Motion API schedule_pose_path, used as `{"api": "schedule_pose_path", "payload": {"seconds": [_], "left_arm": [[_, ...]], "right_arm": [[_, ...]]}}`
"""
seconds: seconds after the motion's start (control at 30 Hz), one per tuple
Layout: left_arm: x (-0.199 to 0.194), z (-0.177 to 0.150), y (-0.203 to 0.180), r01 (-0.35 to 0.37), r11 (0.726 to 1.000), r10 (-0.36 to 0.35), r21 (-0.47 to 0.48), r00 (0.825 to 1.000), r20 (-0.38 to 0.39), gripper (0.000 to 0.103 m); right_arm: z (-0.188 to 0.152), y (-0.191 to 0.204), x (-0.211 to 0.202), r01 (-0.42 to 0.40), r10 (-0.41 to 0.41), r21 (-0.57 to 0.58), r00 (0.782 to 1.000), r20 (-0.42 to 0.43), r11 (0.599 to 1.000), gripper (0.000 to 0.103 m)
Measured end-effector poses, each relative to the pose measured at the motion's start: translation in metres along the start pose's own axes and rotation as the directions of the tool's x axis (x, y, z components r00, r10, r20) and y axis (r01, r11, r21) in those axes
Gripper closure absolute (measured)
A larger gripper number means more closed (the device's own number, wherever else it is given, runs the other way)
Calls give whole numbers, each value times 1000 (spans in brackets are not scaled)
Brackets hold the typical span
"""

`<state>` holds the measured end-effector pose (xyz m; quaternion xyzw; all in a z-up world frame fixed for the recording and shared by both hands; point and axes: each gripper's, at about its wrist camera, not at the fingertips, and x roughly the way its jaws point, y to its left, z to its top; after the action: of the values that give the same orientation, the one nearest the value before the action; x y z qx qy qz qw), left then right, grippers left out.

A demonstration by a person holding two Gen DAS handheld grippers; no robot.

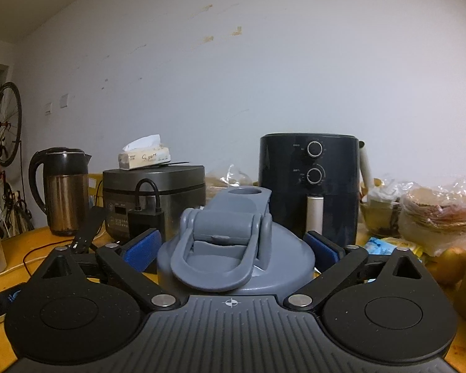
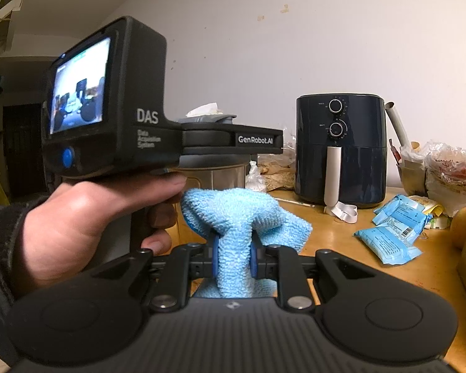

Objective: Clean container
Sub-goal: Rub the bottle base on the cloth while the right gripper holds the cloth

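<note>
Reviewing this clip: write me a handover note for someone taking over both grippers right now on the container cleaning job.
Left gripper: blue pads sit either side of the grey lid of the container, apparently clamping it; contact is not plainly visible.
Right gripper: shut on the bunched blue cloth, beside the container's clear body.
The container stands upright on the wooden table, in front of the air fryer; its flip cap looks open.
Done: container secured, cloth in hand.
Left: wipe the container; whether any wiping has happened cannot be told. Lid is still on.
</note>
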<state>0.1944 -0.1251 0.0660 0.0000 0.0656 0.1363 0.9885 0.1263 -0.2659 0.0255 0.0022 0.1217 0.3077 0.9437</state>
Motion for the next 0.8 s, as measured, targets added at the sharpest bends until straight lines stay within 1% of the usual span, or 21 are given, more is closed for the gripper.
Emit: {"api": "schedule_pose_path", "payload": {"seconds": [0.17, 0.33, 0.6, 0.8], "left_arm": [[0, 0, -4, -16, 1000, 16, 4, 1000, -5, 8], [0, -1, -3, -4, 1000, 4, 12, 1000, -2, 8], [1, -5, 7, 84, 996, -84, 24, 996, 19, 9], [3, -10, 18, 174, 984, -175, 28, 983, 48, 9]], "right_arm": [[0, 0, -1, 1, -1, -2, 1000, 1, 1000, 86], [0, -1, -1, 3, -3, -2, 1000, 1, 1000, 86], [0, -1, -1, 5, -5, 0, 1000, 3, 1000, 86], [1, -1, -1, 3, -3, 0, 1000, 4, 1000, 86]]}}
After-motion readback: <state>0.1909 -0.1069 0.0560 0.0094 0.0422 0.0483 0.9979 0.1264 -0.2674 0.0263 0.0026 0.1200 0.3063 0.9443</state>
